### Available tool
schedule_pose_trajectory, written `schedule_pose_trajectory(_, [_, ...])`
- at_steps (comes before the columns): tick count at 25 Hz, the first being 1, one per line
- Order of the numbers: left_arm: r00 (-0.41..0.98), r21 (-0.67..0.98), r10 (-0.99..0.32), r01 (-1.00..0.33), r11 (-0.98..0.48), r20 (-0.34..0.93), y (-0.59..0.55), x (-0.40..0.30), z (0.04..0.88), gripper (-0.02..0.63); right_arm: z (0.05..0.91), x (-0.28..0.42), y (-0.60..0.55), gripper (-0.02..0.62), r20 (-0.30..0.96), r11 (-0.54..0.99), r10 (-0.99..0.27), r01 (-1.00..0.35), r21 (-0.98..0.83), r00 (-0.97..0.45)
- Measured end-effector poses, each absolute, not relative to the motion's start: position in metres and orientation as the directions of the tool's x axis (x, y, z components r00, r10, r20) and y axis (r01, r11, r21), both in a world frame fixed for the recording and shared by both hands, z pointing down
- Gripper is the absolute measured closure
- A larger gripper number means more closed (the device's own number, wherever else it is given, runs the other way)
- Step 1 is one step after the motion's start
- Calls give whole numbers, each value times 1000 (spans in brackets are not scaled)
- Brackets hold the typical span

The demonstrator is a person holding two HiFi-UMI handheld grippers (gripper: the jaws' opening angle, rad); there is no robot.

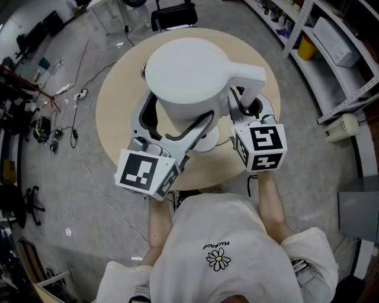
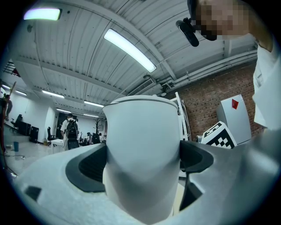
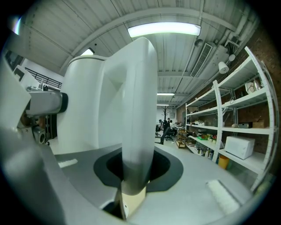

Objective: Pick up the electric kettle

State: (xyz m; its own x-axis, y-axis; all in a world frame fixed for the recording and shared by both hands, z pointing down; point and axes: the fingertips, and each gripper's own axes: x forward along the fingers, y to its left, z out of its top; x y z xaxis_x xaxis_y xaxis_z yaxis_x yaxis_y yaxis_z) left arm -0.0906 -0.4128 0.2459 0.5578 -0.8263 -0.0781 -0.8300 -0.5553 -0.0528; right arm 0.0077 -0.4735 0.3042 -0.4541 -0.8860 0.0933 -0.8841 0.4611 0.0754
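Observation:
The white electric kettle (image 1: pixel 186 77) fills the middle of the head view, above the round beige table (image 1: pixel 118 112). My left gripper (image 1: pixel 172 121) is shut on the kettle's body; in the left gripper view the body (image 2: pixel 142 149) sits wedged between both dark pads (image 2: pixel 90 169). My right gripper (image 1: pixel 247 103) is shut on the kettle's handle (image 1: pixel 249 74), which stands upright between the jaws in the right gripper view (image 3: pixel 138 110), with the body (image 3: pixel 83 105) to its left. A white round base (image 1: pixel 207 142) shows on the table beneath the kettle.
White shelving (image 1: pixel 331 35) runs along the right side, seen too in the right gripper view (image 3: pixel 228 110). Cables (image 1: pixel 77 94) lie on the floor at left. A dark chair (image 1: pixel 174 15) stands behind the table. My torso is at the table's near edge.

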Motion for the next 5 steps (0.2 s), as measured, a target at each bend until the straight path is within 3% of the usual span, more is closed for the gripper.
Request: schedule_pose_trajectory(5, [563,-67,-823,-827,-559,-74,-415,-87,250,77,309,10,-476,515,99,459,-887,-885,78,-452])
